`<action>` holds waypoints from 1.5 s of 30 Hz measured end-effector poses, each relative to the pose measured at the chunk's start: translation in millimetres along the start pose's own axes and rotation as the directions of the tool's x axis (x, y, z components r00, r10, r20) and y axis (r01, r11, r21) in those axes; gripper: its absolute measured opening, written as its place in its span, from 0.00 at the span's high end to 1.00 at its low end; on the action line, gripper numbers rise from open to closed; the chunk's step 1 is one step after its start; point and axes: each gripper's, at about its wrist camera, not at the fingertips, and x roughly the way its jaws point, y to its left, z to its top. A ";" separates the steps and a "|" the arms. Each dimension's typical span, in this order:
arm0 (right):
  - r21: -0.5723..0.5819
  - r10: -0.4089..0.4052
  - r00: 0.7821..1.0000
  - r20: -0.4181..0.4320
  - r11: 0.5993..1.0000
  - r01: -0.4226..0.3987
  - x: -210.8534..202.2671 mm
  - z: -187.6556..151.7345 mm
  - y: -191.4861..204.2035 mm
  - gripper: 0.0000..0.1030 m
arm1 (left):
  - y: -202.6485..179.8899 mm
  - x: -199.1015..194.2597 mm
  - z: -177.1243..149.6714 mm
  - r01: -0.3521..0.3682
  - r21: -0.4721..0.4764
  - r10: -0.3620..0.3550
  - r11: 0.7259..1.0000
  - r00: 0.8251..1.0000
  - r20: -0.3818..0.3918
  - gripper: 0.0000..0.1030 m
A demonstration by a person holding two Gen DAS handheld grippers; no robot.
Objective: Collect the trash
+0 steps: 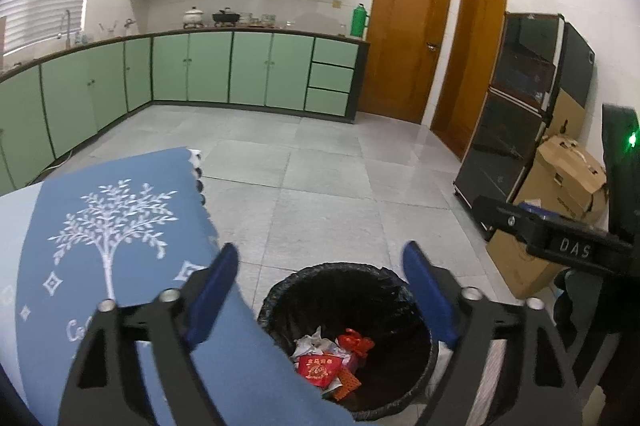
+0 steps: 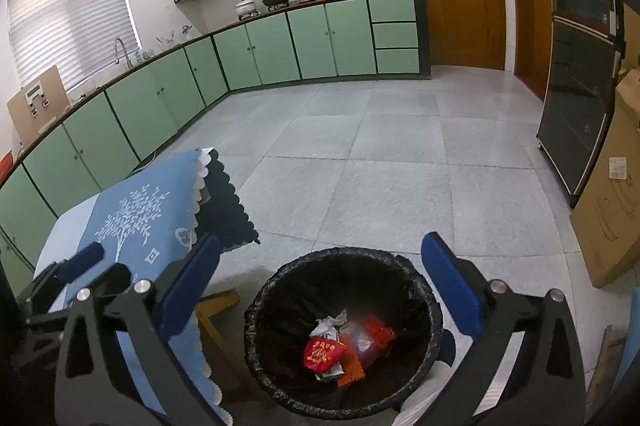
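Both grippers hang over the bin [image 1: 352, 342] right now, and both are spread wide with nothing between the blue pads. The left gripper [image 1: 320, 290] frames the bin's near-left rim, half over the blue tablecloth [image 1: 120, 226]; the right gripper [image 2: 324, 274] sits squarely above the opening. Empty claws, both of them.

Down in the bin, on the black liner, lies the trash [image 2: 344, 346]: a red packet [image 2: 322, 354] with gold print, crumpled white paper [image 2: 330, 324], an orange scrap and something pinkish under it. In the left view the same heap [image 1: 332, 358] shows, red packet on top, a crinkled red wrapper [image 1: 356, 342] beside it. So a fair load is already in.

What is left? The grey tiled floor [image 2: 380, 165] looks bare in both views, with no stray litter visible. The part of the tablecloth that shows carries nothing either, though the grippers themselves hide its near edge and the table beyond it is out of frame, so I cannot rule out more pieces there.

My read: a drop is complete, and the job is well along, possibly finished. If anything remains, it lies outside these two views.
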 end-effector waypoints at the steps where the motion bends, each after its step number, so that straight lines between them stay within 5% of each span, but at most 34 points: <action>1: -0.004 0.003 1.000 -0.005 1.000 -0.003 -1.8 -0.7 2.0 0.05 | 2.5 -3.7 0.6 -0.006 -0.002 0.006 1.000 1.000 0.003 0.12; 15: -0.074 0.044 0.999 -0.008 0.996 -0.044 -46.2 -14.2 30.8 0.05 | 12.6 -54.1 -10.9 -0.118 -0.029 0.117 0.993 0.993 -0.029 0.06; 45: -0.171 0.104 0.994 0.023 0.980 -0.098 -98.1 -39.2 53.8 0.05 | 1.7 -106.8 -19.4 -0.173 -0.027 0.174 0.984 0.984 0.028 0.06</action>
